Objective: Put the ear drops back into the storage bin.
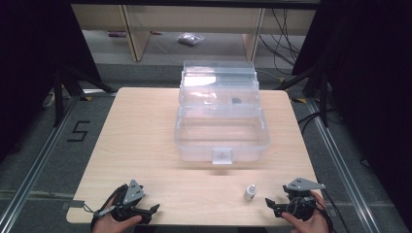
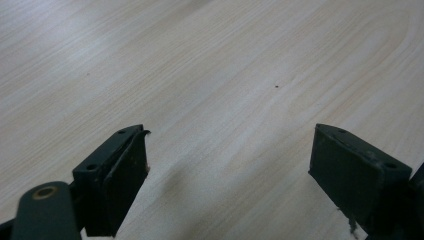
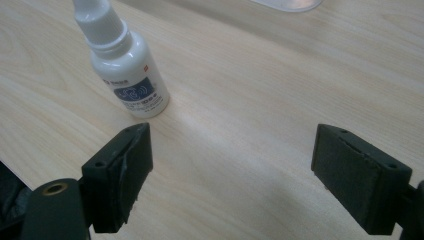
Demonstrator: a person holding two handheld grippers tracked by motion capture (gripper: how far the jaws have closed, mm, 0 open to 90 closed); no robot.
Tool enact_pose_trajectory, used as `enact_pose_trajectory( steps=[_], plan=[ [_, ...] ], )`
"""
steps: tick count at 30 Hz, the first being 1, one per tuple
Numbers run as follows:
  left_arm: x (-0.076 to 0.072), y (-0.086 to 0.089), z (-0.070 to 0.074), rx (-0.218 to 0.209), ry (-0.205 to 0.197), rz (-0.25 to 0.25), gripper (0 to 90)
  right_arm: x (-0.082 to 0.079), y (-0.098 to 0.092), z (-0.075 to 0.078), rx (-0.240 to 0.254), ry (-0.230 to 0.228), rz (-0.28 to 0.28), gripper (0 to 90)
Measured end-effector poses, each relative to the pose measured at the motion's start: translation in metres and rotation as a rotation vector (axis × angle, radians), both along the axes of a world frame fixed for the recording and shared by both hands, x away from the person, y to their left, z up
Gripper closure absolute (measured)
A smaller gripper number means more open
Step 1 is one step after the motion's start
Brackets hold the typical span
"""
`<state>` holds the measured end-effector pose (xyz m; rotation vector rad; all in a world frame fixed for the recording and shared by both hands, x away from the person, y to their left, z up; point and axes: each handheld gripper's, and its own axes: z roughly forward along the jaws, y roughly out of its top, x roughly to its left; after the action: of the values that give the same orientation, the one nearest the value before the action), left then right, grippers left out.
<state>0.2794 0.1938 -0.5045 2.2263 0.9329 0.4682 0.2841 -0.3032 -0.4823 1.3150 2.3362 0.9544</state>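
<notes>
Two grippers parked at the near edge of the table [image 1: 145, 126], both with jaws spread wide and nothing between them.

Biggest item: clear tiered storage box [image 1: 221, 127] mid-table, opened up, trays stepped back, one small dark item in an upper tray. Well apart from both grippers.

Left gripper [image 1: 154, 209] sits near-left, bare wood ahead of its jaws in the left gripper view. Right gripper [image 1: 270, 202] sits near-right, pointing inward at the small white dropper bottle [image 1: 249, 192], which stands upright just beside it, between gripper and box. In the right gripper view the bottle [image 3: 125, 62] is ahead of the left-hand jaw, off centre, not in the gap.

Risks, as I read it:
- Bottle is narrow and tall, likely light. A jaw closing off centre would probably shove or tip it instead of clamping. Cause: current misalignment.
- Round smooth body could squirt out of flat pads if gripped high, near the cap.
- If it tips it may roll toward the near edge, which is close.
- Box front wall and latch could catch the bottle on a low carry-in.
</notes>
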Motion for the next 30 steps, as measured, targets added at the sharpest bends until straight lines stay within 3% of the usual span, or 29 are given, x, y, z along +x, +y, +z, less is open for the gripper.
enact_pose_trajectory(
  steps=[1,2,6,9,10,11,13,14,17,23,25,26,27,30],
  plan=[
    [0.000,0.001,0.001,0.019,0.003,-0.010,14.9,-0.001,0.000,0.001,-0.004,0.018,-0.005,17.8],
    [0.000,0.001,0.001,0.019,0.002,-0.010,14.9,0.001,-0.001,0.001,-0.011,-0.007,0.014,18.0],
    [0.000,0.000,0.001,0.001,0.001,-0.005,14.9,0.002,-0.001,0.002,-0.005,0.013,0.053,18.3],
    [0.000,0.001,0.001,0.016,0.001,-0.008,15.0,0.001,0.000,0.004,-0.007,0.045,0.030,18.7],
    [0.000,0.000,0.000,-0.002,-0.001,0.001,14.9,0.001,0.000,0.005,-0.017,0.032,0.020,18.9],
    [-0.001,-0.001,0.000,-0.020,0.001,0.004,14.9,-0.003,0.003,0.006,-0.008,0.057,-0.019,19.4],
    [0.000,0.000,0.000,0.001,0.001,-0.003,14.9,-0.002,0.003,0.007,-0.018,0.049,-0.005,21.0],
    [0.000,0.000,0.000,-0.001,-0.002,0.007,14.9,0.000,0.002,0.008,-0.056,0.027,0.052,24.2],
    [0.000,0.001,0.000,0.002,-0.003,0.005,14.9,-0.003,0.007,0.012,-0.068,0.058,0.050,24.1],
    [0.000,0.001,0.000,0.013,0.005,-0.003,14.9,-0.001,0.012,0.016,-0.096,0.071,0.074,24.2],
    [0.000,-0.001,-0.002,-0.016,0.006,0.009,14.9,-0.003,0.015,0.018,-0.095,0.082,0.069,24.3],
    [0.001,0.001,-0.001,0.015,0.005,0.000,15.0,-0.004,0.017,0.019,-0.104,0.086,0.079,24.4],
    [0.000,0.001,0.000,0.008,0.005,0.001,14.9,-0.003,0.017,0.021,-0.132,0.088,0.106,24.4],
    [0.001,0.001,-0.001,0.014,0.006,0.003,14.9,-0.003,0.022,0.024,-0.140,0.096,0.118,24.5]
  ],
)
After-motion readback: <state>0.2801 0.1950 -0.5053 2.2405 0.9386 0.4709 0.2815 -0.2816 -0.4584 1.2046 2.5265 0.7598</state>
